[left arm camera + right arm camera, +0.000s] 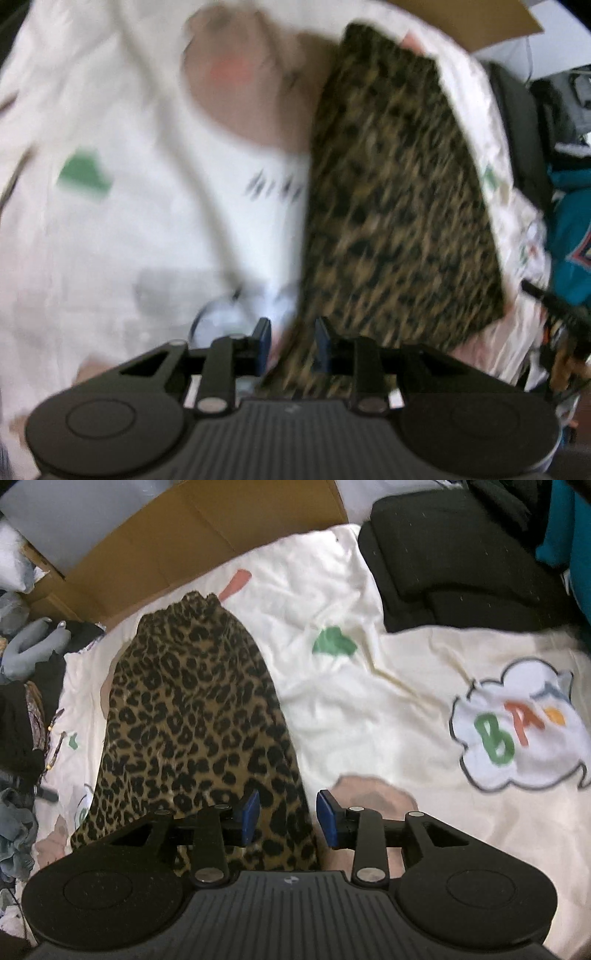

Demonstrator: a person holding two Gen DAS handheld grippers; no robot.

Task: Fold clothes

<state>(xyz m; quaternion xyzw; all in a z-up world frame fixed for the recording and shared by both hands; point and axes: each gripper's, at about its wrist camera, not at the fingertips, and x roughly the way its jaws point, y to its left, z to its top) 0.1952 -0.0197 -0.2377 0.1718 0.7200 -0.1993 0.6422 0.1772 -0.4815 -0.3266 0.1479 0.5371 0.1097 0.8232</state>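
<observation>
leopard skirt (192,716) flat on bed (369,709), folded long, 6→11 o'clock | soft, light, limp; grab at hem corners | L gripper (291,345) part-open, cloth betw, unclamped | R gripper (286,818) wider, straddles hem edge

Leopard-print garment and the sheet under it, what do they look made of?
Leopard-print garment: looks like a soft, matte woven or knit fabric, maybe slightly brushed; it drapes in a long fold with a gathered top edge. The exact fibre can't be told.
Sheet: thin cream cloth, likely cotton-like, matte, creased, with flat printed cartoon shapes and letters.
</observation>
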